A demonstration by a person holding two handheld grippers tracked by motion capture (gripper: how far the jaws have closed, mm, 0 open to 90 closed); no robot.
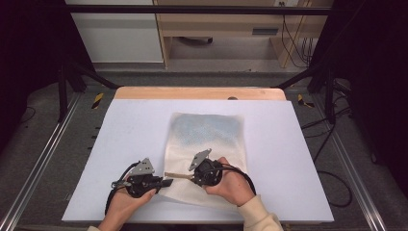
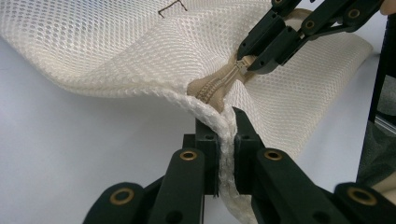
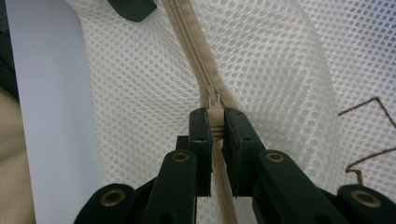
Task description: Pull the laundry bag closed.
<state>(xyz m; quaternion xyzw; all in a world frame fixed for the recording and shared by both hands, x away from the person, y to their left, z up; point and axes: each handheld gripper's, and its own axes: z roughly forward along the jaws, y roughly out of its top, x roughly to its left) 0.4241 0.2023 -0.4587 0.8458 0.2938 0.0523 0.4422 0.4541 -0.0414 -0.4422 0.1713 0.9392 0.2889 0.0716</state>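
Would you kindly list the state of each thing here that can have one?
mesh bag: flat on the table, near left corner lifted.
zipper: shut ahead of the pull.
zipper pull: pinched.
left gripper: shut on the mesh bag's edge.
right gripper: shut on the zipper pull.

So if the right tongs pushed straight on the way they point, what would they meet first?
Probably the left tongs, straight ahead along the beige zipper of the cream mesh bag; the right tongs grip its zipper pull. Depth is unclear.
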